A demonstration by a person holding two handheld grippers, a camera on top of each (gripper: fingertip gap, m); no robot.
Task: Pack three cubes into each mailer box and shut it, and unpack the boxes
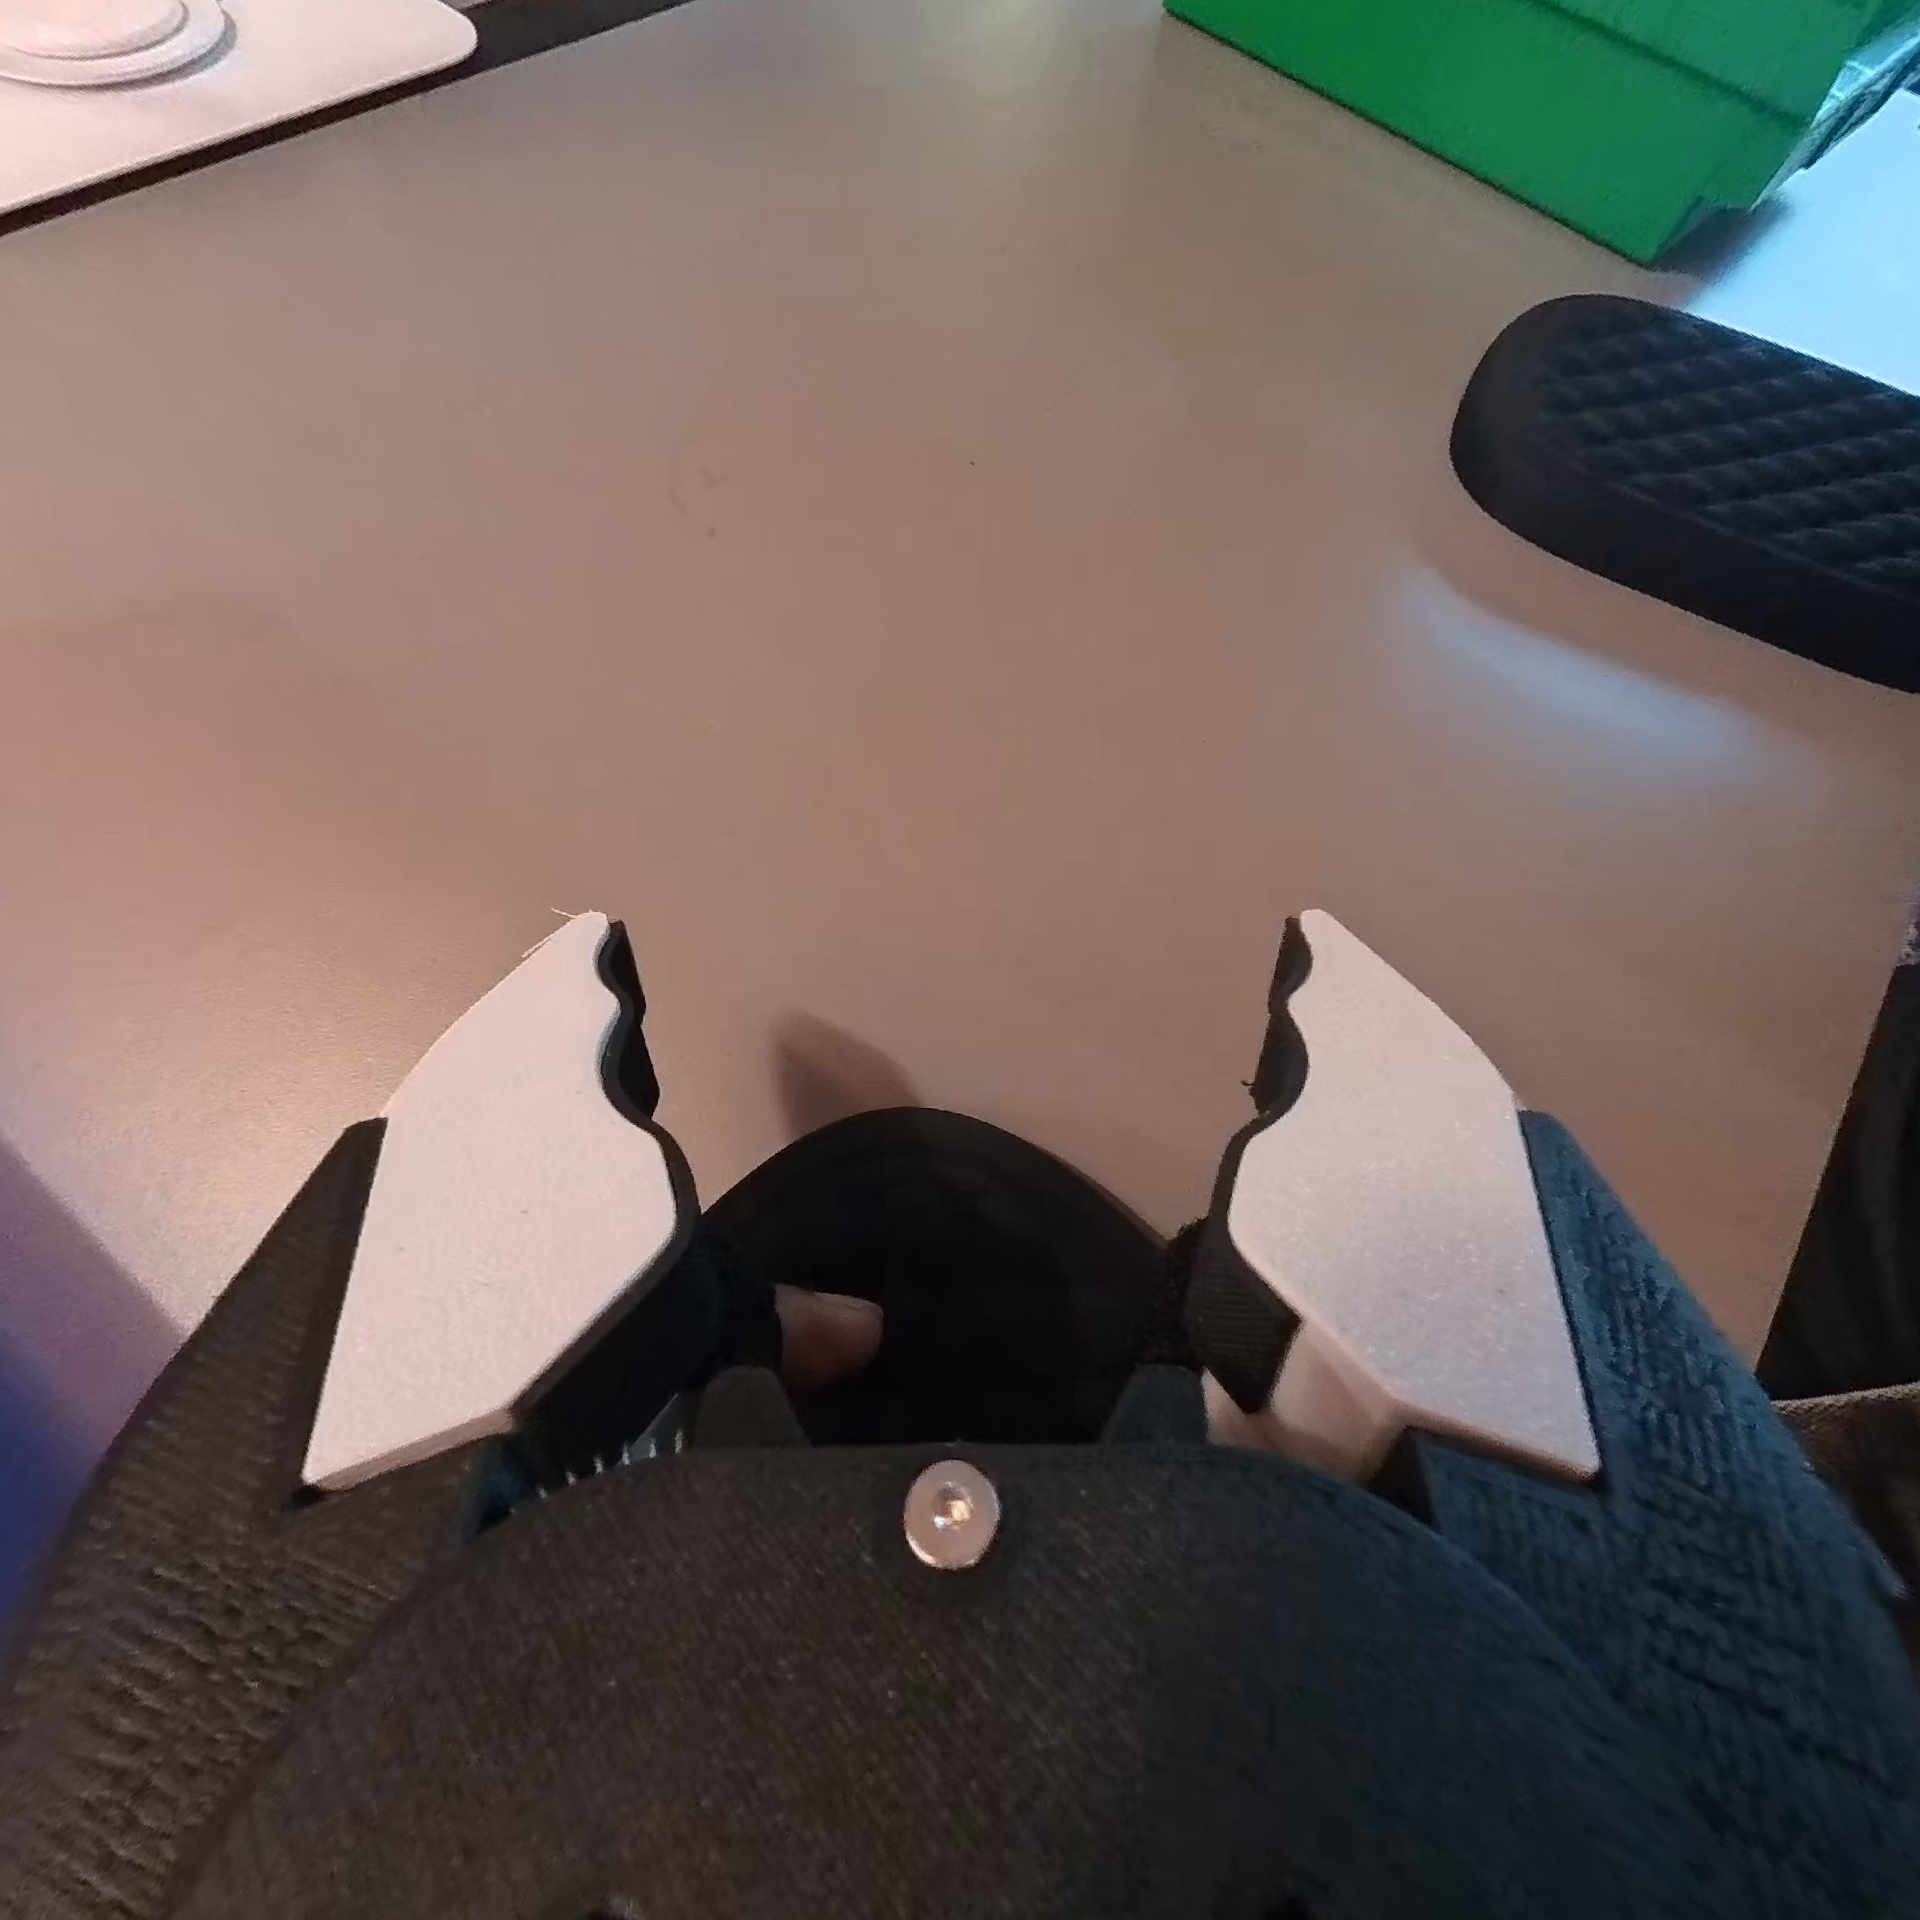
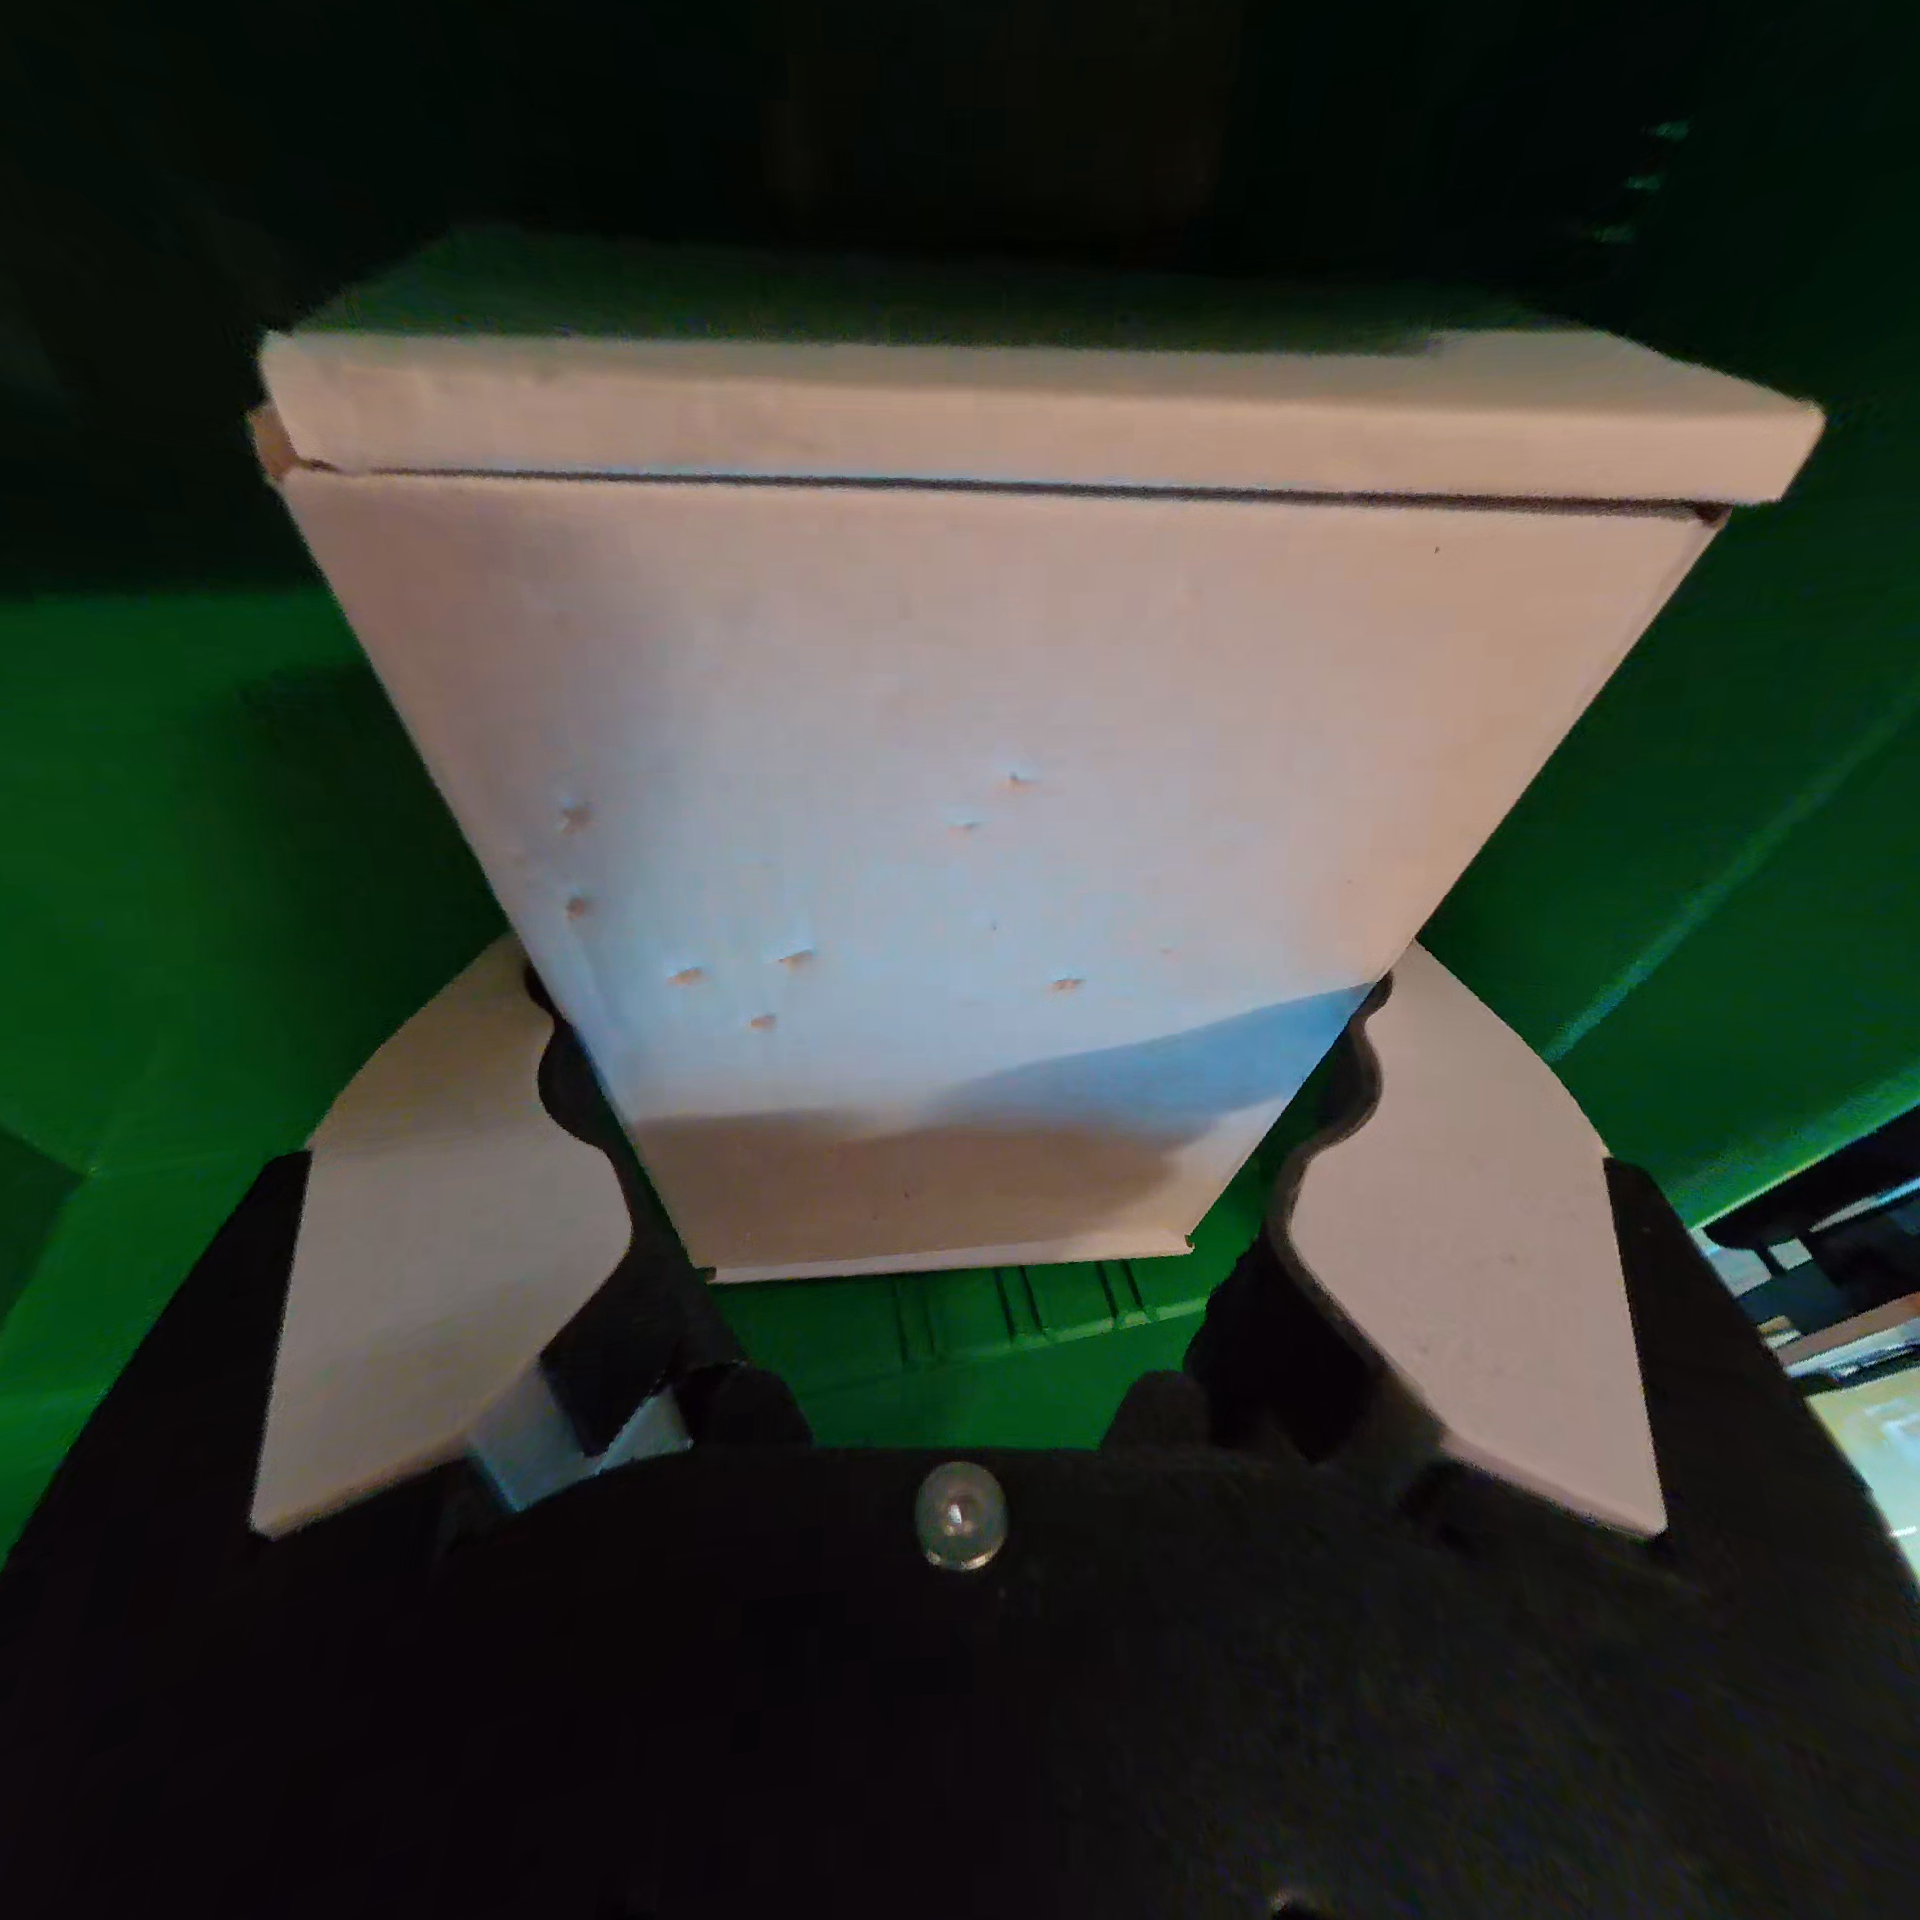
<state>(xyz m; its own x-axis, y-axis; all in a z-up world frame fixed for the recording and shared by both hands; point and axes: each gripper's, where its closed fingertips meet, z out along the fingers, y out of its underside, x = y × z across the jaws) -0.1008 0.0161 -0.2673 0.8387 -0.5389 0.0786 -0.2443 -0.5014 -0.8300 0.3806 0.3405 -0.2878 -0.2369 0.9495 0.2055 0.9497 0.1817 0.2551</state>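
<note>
We are clamping the white mailer box [image 2: 966, 790], lid closed, between our right gripper [image 2: 956, 997] fingers, inside a green bin [image 2: 208, 883]. Our left gripper [image 1: 951, 935] is hanging released over the bare table [image 1: 831, 520], a black armrest [image 1: 1714, 468] at two o'clock.

Beige table [image 1: 831, 468], white mat [image 1: 208, 94], green bin [image 1: 1558, 104]
</note>
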